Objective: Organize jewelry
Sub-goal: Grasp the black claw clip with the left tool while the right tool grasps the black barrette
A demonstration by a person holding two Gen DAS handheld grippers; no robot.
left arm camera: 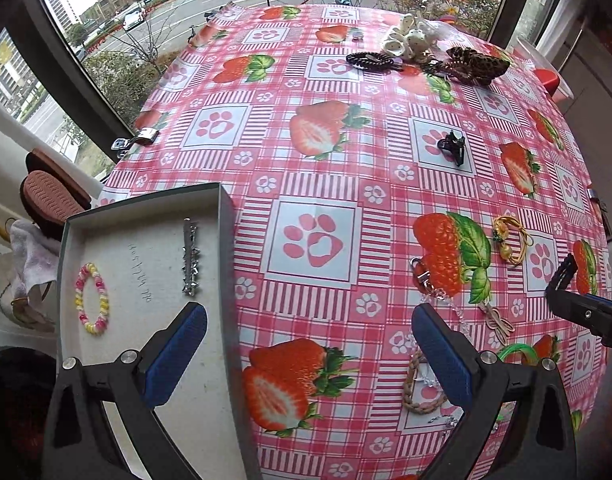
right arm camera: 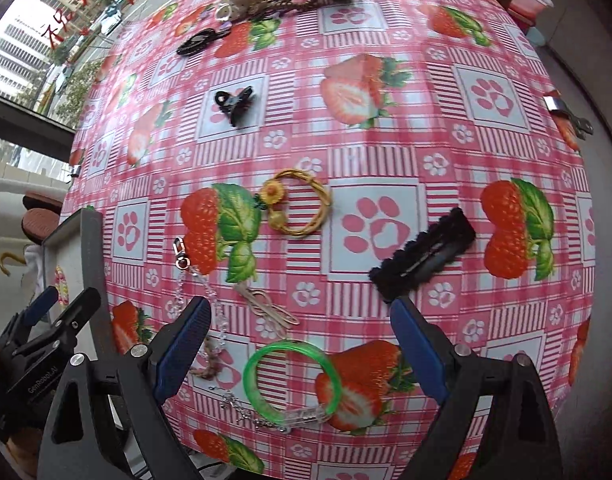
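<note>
A grey box (left arm camera: 226,216) with a white floor sits at the table's left edge; it holds a pink-yellow bead bracelet (left arm camera: 92,299) and a silver hair clip (left arm camera: 190,257). My left gripper (left arm camera: 309,350) is open and empty, straddling the box's right wall. My right gripper (right arm camera: 300,338) is open and empty above a green bangle (right arm camera: 292,380). Near it lie a gold flower ring bracelet (right arm camera: 300,202), a black fuzzy barrette (right arm camera: 423,254), a rose-gold clip (right arm camera: 268,308), a clear bead chain (right arm camera: 202,284), a braided band (right arm camera: 210,364) and a small silver chain (right arm camera: 242,406).
A black claw clip (right arm camera: 234,105) lies mid-table. Far back are a black coil tie (left arm camera: 369,60), a cream scrunchie (left arm camera: 409,36) and a leopard bow (left arm camera: 477,65). Metal clamps (left arm camera: 136,140) hold the strawberry tablecloth (left arm camera: 313,168). A window runs behind; slippers (left arm camera: 50,192) lie left.
</note>
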